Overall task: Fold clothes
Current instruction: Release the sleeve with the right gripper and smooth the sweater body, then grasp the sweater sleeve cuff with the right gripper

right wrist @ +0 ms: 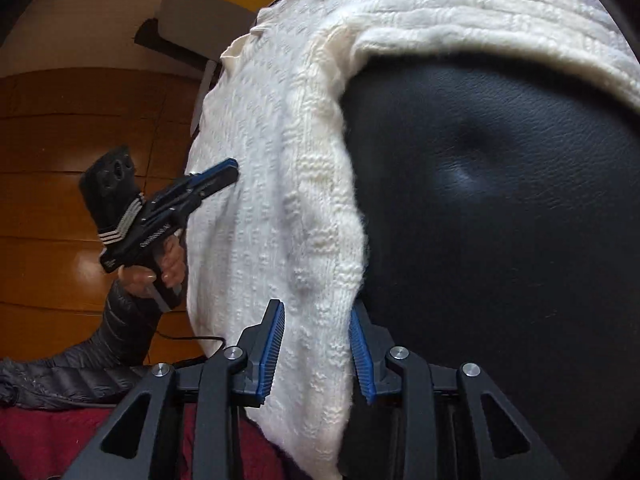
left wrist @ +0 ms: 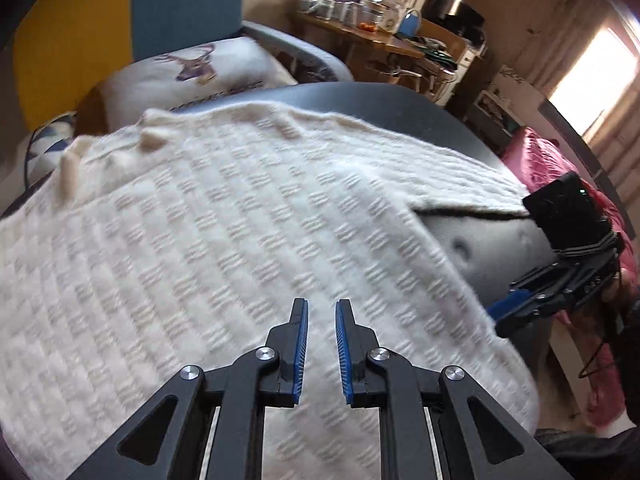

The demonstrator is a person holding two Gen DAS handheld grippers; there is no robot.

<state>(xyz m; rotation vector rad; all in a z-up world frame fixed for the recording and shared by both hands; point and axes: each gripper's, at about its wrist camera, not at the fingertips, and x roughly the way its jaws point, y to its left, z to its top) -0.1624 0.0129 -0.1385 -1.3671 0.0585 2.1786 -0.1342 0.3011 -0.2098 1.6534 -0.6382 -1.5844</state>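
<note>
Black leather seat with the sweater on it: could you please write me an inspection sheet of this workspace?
Surface: black leather seat, dimpled, partly covered.
Job's things: cream knitted sweater, draped over the seat.
Clutter: nothing seen on the seat.
Grippers: left tongs nearly shut, empty, above the sweater; right tongs open, astride the sweater's edge.
Cables: thin black cable by the floor.
Surroundings: wooden floor, deer-print cushion, cluttered wooden table.
</note>
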